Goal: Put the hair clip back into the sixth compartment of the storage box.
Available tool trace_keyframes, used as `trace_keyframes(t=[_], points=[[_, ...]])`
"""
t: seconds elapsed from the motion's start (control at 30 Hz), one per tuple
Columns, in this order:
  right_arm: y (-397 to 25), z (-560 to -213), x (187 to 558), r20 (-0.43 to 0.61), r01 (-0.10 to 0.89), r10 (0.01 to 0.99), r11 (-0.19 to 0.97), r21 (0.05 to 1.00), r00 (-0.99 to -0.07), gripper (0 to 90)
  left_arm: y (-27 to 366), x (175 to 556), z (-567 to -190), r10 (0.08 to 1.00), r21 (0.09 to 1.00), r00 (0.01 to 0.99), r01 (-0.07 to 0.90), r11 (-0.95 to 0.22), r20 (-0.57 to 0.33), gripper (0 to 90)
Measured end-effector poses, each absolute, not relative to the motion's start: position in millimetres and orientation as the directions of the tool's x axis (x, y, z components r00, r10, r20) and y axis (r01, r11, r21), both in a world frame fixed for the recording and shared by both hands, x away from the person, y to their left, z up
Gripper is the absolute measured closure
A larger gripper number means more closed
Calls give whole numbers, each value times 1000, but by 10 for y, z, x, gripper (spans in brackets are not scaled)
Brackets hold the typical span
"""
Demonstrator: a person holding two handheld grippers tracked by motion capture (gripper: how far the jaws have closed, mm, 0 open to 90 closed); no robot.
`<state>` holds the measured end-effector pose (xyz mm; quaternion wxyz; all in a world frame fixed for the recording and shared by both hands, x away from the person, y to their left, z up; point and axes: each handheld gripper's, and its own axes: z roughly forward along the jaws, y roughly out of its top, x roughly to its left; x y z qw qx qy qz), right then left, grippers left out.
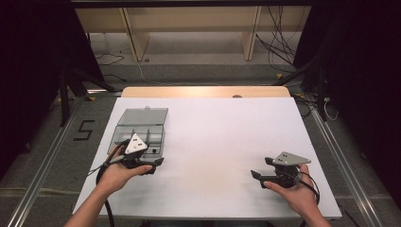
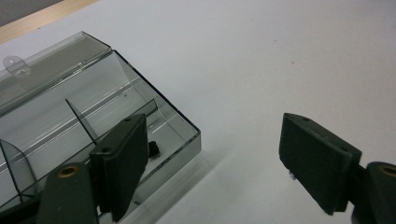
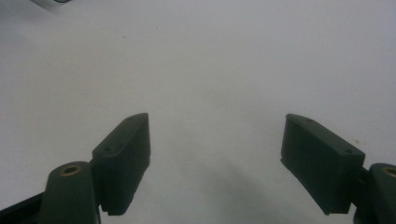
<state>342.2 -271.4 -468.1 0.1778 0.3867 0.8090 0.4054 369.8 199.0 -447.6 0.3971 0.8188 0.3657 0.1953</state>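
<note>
One clear plastic box [image 1: 140,131], lid thrown back, is found at the table's [image 1: 213,142] left, just ahead of the left gripper [image 1: 153,163], whose jaws are spread wide. A small dark piece [image 2: 154,150] is seen inside its near corner. Well apart at the right, the right gripper [image 1: 257,176] is held wide open too, empty.

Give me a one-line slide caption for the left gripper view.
Left gripper, jaws wide open, beside the open clear compartment box holding one small black part.
</note>
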Motion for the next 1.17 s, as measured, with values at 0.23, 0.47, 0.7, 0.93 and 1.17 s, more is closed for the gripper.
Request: trace_keyframes(t=[0.23, 0.47, 0.7, 0.93, 1.17], points=[[-2715, -4685, 3421, 27, 482, 769, 373, 793, -639, 249, 2011, 3637, -4514, 749, 794, 662, 445, -414, 20, 229], [-2709, -4690, 3421, 30, 484, 767, 373, 791, -640, 249, 2027, 3592, -4570, 746, 784, 665, 449, -430, 28, 225], [-2714, -4691, 3419, 32, 486, 766, 374, 790, -642, 249, 2058, 3549, -4582, 746, 781, 665, 445, -438, 40, 219], [-2718, -4693, 3420, 37, 490, 765, 374, 788, -643, 247, 2048, 3529, -4627, 748, 774, 662, 449, -447, 48, 219], [-2734, -4708, 3422, 40, 495, 766, 374, 784, -642, 241, 2017, 3523, -4643, 750, 774, 659, 447, -449, 55, 219]])
